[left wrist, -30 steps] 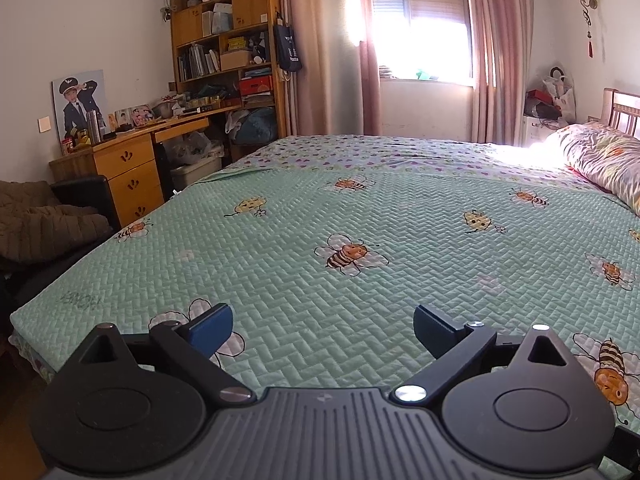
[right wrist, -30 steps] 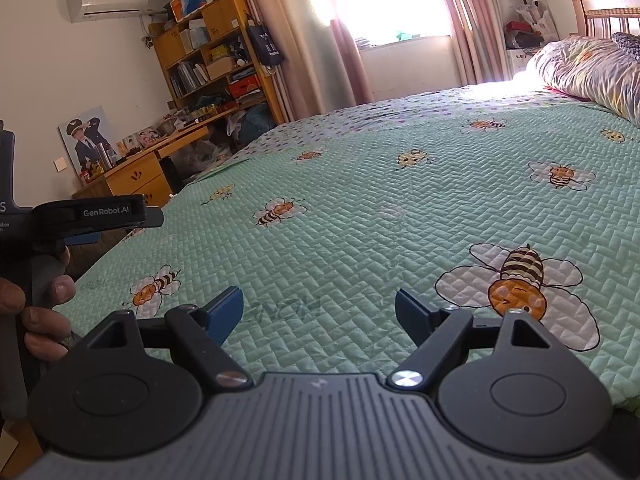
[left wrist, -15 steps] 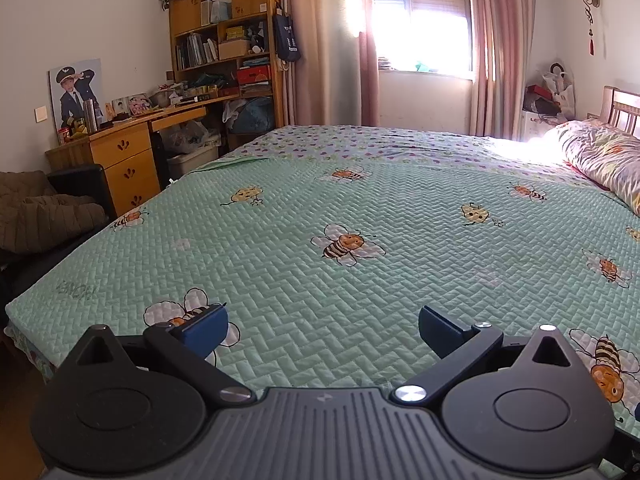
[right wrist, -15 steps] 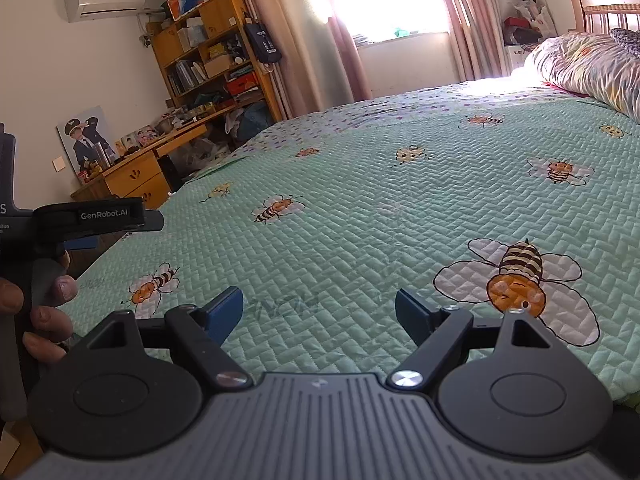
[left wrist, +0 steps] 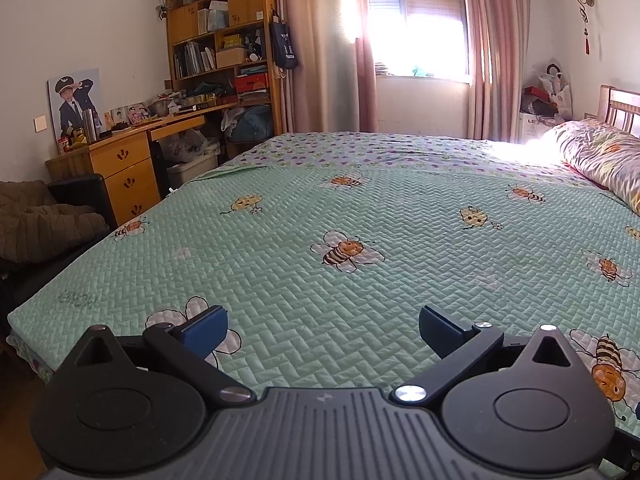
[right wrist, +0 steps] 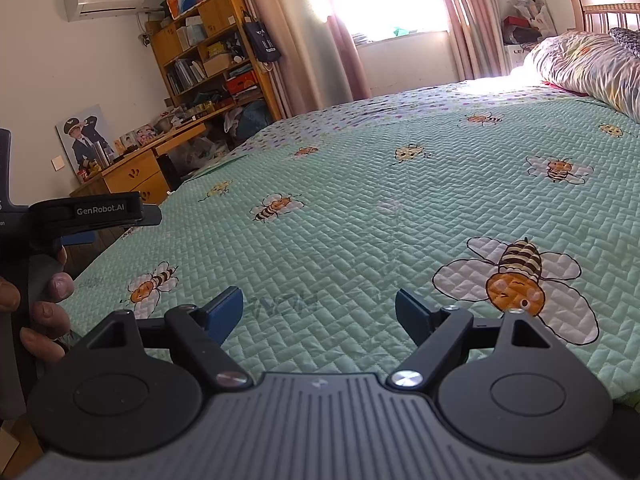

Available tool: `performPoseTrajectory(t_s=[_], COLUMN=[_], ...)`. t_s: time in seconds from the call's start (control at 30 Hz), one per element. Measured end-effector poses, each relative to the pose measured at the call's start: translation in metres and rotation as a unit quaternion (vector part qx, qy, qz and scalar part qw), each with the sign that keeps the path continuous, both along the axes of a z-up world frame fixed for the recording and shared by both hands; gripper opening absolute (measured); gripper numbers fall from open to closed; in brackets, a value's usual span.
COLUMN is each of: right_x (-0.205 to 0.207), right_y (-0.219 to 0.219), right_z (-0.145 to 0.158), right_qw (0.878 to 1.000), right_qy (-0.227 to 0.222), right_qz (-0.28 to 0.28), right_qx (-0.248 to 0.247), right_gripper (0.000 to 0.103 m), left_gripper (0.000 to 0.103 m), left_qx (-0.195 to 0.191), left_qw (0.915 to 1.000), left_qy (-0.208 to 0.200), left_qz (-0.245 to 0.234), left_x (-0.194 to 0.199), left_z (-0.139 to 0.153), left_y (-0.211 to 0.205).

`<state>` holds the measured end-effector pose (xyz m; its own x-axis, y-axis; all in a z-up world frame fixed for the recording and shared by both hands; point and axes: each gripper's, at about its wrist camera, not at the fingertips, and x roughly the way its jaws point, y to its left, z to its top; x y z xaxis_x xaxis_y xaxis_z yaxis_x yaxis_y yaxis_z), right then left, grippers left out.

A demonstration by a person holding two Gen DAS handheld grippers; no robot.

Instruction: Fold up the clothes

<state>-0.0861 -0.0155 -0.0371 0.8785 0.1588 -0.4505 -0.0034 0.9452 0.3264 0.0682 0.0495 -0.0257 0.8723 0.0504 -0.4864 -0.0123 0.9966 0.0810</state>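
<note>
Two hand-held grippers hover over the near edge of a bed, each with its jaws spread wide and nothing between them. The left hand-held gripper (left wrist: 322,326) points across a green quilted bedspread (left wrist: 400,216) printed with bees, and only the quilt shows in its gap. The right hand-held gripper (right wrist: 319,312) is held just beside it, above the same bedspread, with a large bee print (right wrist: 516,280) to the right of its fingers. In the right wrist view the left tool shows at the left edge, gripped by the person's left hand (right wrist: 36,312).

No clothes can be seen on the bed in either view, so where they lie cannot be told. A bunched quilt or pillow (left wrist: 600,156) lies at the head of the bed on the right. Beyond the bed stand a wooden desk (left wrist: 132,160), a bookshelf (left wrist: 224,40) and a bright window (left wrist: 416,28) with pink curtains.
</note>
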Motion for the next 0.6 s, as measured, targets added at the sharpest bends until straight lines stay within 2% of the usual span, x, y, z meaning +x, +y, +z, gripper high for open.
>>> performPoseTrajectory(t_s=[0.6], right_x=[0.0008], right_y=[0.0016], right_z=[0.0004], right_qw=[1.000], right_qy=[0.002], right_qz=[0.001], right_qx=[-0.003], right_gripper=[0.084], left_gripper=[0.102], left_qx=[0.000], left_qw=[1.0000], left_qy=[0.000], left_qz=[0.000], left_x=[0.0016], left_z=[0.0003], left_y=[-0.0007])
